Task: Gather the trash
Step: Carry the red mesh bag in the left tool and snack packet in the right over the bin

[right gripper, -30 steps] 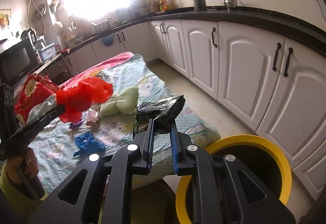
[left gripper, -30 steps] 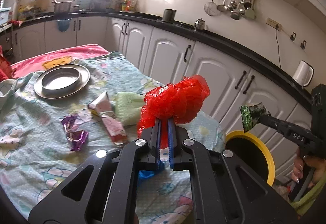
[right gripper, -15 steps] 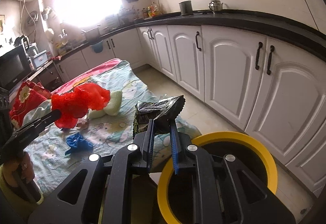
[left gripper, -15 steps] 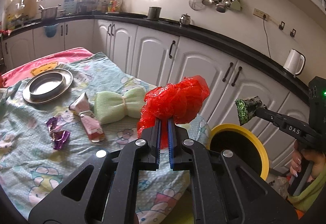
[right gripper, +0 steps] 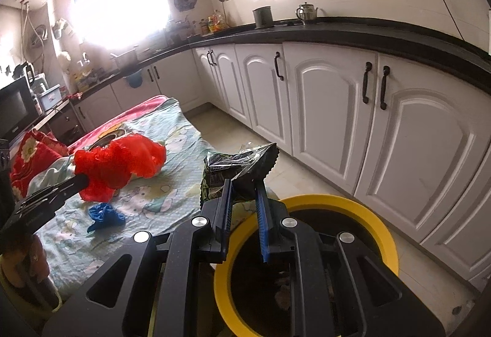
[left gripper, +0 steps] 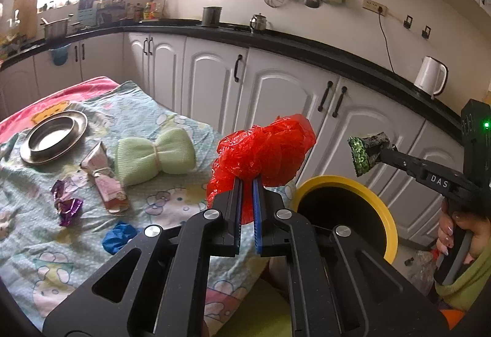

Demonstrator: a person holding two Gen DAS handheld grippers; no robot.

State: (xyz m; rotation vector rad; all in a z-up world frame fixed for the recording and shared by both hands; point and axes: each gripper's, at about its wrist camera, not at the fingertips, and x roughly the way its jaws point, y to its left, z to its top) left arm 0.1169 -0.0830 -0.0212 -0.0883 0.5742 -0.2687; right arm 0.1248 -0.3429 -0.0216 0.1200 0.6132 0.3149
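My left gripper [left gripper: 247, 180] is shut on a crumpled red plastic bag [left gripper: 264, 150], held in the air over the table's right edge, just left of a yellow-rimmed bin [left gripper: 389, 214]. My right gripper [right gripper: 243, 182] is shut on a dark green snack wrapper [right gripper: 239, 166] above the near left rim of the same bin [right gripper: 377, 226]. The right gripper and its wrapper [left gripper: 366, 151] also show in the left wrist view, above the bin. The red bag [right gripper: 119, 162] shows at the left of the right wrist view.
On the patterned tablecloth [left gripper: 36, 245] lie a blue scrap [left gripper: 118, 237], a purple foil wrapper [left gripper: 66, 205], a pink-and-white packet [left gripper: 106, 180], a pale green bow-shaped cloth [left gripper: 155, 154] and a metal plate [left gripper: 53, 136]. White cabinets [right gripper: 337, 110] stand behind the bin.
Both grippers have carried their loads to the right, away from the table and closer to the bin. The bin now fills more of both views.
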